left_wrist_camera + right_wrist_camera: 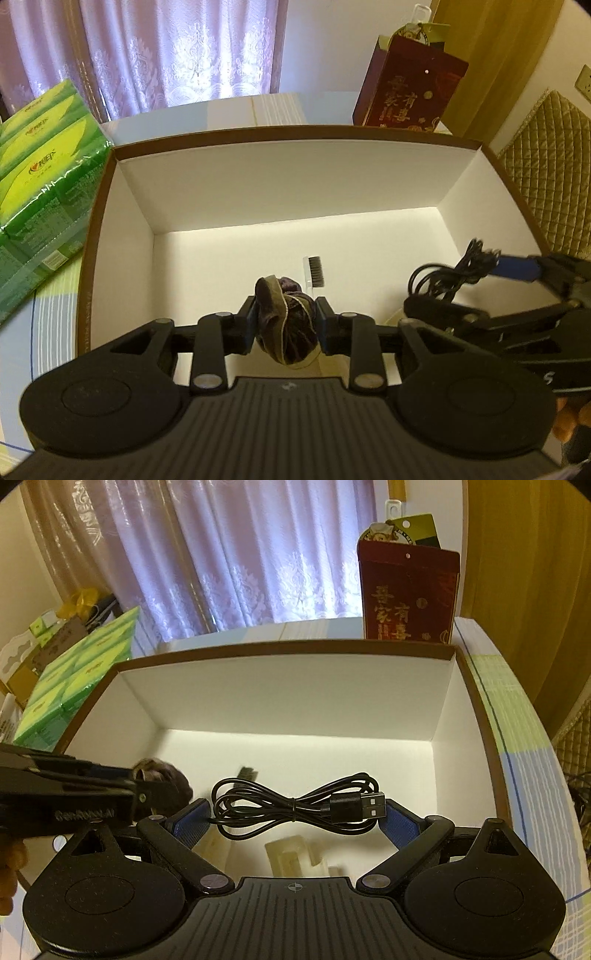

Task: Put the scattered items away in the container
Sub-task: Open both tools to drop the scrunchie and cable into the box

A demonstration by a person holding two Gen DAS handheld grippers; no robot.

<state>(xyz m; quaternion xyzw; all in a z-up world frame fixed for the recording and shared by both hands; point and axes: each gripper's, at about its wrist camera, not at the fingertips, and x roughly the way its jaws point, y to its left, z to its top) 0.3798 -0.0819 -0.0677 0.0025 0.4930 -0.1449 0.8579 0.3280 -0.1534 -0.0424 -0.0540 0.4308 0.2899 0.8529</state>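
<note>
A large box, white inside with a brown rim (295, 133) (295, 646), fills both views. My left gripper (286, 314) is shut on a dark purple and olive scrunchie (291, 332) above the box's near side. It also shows in the right wrist view, with the left gripper (147, 794) holding the scrunchie (170, 771). My right gripper (295, 812) holds a coiled black USB cable (295, 805) between its blue pads, over the box; from the left wrist view that gripper (480, 288) and cable (443, 280) are at the right. A toothbrush (314, 273) (248, 773) lies on the box floor.
A cream plastic piece (291, 856) lies in the box near the front. Green tissue packs (40, 184) (74, 686) stand left of the box, and a dark red gift bag (402, 92) (410, 594) behind it. A quilted chair back (546, 177) is at the right.
</note>
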